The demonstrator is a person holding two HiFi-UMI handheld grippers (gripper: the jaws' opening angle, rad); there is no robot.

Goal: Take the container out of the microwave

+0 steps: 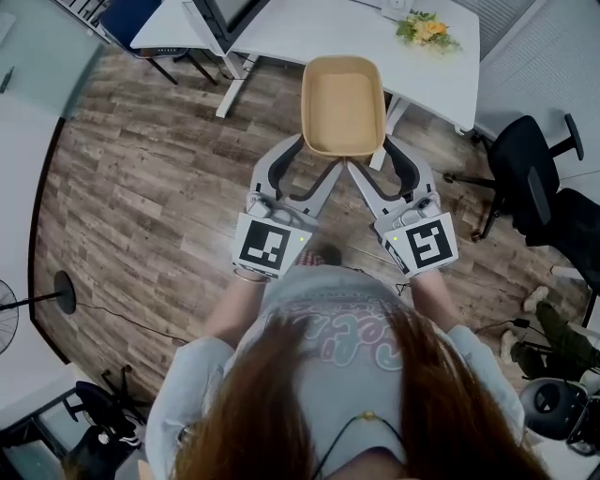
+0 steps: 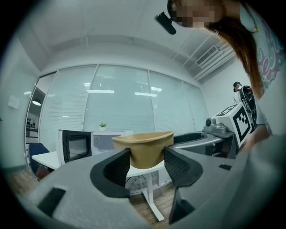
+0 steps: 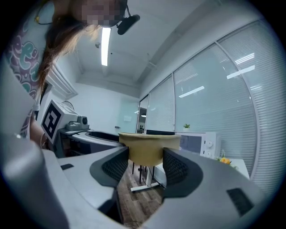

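An empty tan container (image 1: 343, 103) hangs in the air above the wood floor, just in front of a white table (image 1: 309, 33). My left gripper (image 1: 319, 155) is shut on its near left corner and my right gripper (image 1: 368, 152) on its near right corner. In the left gripper view the container (image 2: 144, 148) sits pinched between both black pads (image 2: 119, 167). The right gripper view shows the container (image 3: 148, 147) likewise between the pads (image 3: 173, 167). The white microwave (image 2: 80, 144) stands on the table behind, its dark door swung open; its dial side (image 3: 199, 144) shows in the right gripper view.
Yellow flowers (image 1: 427, 28) lie on the table's far right. A black office chair (image 1: 530, 173) stands to the right. White table legs (image 1: 230, 89) reach the floor at the left. A fan (image 1: 9, 314) is at the left edge.
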